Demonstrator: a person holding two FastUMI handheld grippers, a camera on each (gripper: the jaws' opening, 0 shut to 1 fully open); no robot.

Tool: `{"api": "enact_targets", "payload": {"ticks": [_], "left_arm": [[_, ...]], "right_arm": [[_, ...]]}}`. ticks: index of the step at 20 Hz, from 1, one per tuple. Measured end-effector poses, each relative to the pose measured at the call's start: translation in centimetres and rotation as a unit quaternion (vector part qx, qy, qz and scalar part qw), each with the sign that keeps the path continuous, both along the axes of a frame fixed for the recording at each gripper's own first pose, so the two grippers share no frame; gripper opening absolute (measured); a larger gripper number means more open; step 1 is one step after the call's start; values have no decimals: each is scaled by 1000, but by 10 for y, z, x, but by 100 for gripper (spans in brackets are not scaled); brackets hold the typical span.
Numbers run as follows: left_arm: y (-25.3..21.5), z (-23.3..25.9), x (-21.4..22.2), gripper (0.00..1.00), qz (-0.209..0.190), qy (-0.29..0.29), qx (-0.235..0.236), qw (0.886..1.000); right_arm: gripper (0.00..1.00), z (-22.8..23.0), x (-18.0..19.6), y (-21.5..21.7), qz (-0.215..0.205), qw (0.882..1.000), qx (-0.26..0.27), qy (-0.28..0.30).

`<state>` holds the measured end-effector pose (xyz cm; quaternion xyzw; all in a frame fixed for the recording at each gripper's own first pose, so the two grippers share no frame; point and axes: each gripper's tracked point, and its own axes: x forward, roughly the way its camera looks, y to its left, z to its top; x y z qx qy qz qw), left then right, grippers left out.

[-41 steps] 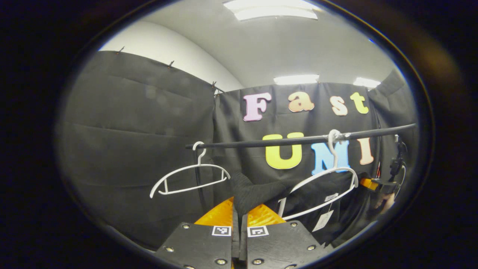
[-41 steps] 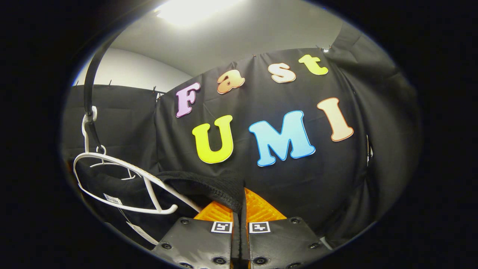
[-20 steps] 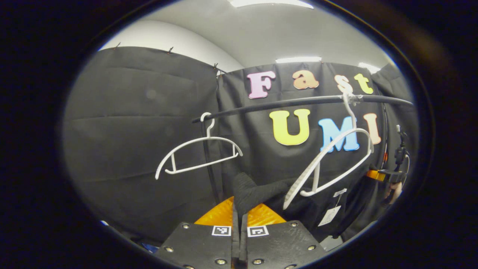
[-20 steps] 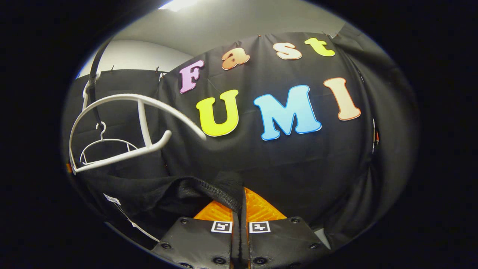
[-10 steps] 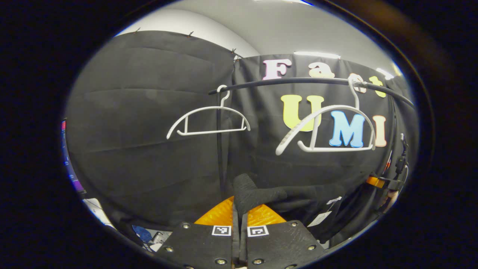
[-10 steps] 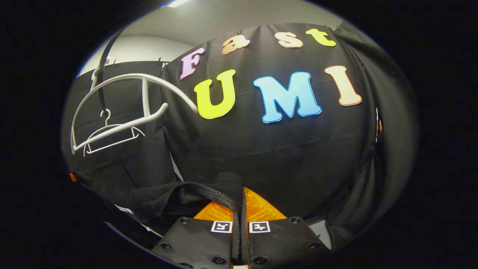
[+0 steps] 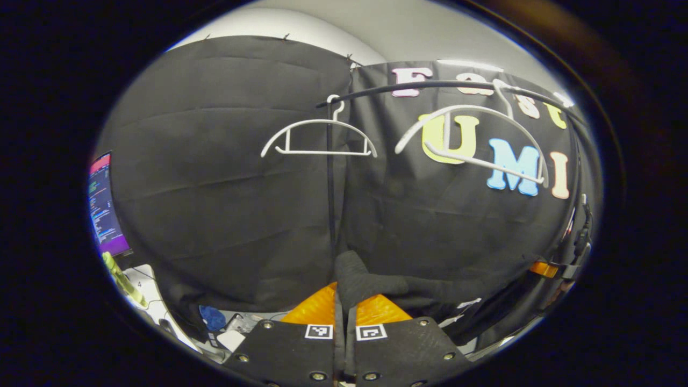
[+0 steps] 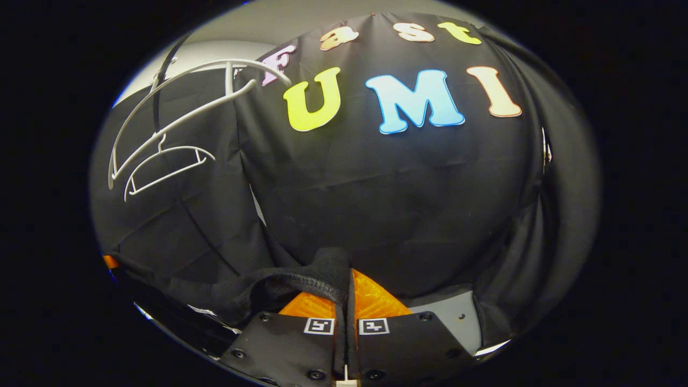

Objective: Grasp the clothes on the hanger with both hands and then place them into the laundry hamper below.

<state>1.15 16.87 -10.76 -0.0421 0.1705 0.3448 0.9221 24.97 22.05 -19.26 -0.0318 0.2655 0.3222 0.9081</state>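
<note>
Tongs first: my left tongs (image 7: 344, 301) are clamped on a fold of the black garment (image 7: 376, 282), and my right tongs (image 8: 344, 298) pinch its ribbed edge the same way, both pairs narrow with cloth between them. The garment sags between my two grips, low in each view, with a white tag (image 7: 465, 303) dangling from it. Off to the side in the left gripper view I see my other tongs at the cloth's far end. Above, both white hangers (image 7: 320, 137) hang bare on the rail (image 7: 430, 86), so I judge the pulling-off done. What is left is the lowering and the release into the hamper. I cannot see the hamper from here, so I cannot tell what it holds or how near the cloth is to it.
</note>
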Motion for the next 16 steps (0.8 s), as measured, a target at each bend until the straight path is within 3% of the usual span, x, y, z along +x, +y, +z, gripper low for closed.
{"api": "enact_targets", "payload": {"ticks": [3, 6, 12, 16], "left_arm": [[-7, -15, 12, 2, -55, 7, -11, 998], [-18, -33, 36, 2, -134, 9, -29, 991], [-56, -103, 48, 1, -296, 36, -53, 953], [-66, -146, 44, 1, -346, 62, -70, 934]], "right_arm": [[3, 1, -26, -16, -26, 999, -18, -2], [3, 5, -60, -27, -73, 997, -28, 3], [3, -8, -132, -33, -134, 988, -70, -1], [2, -34, -160, -26, -153, 984, -89, 13]]}}
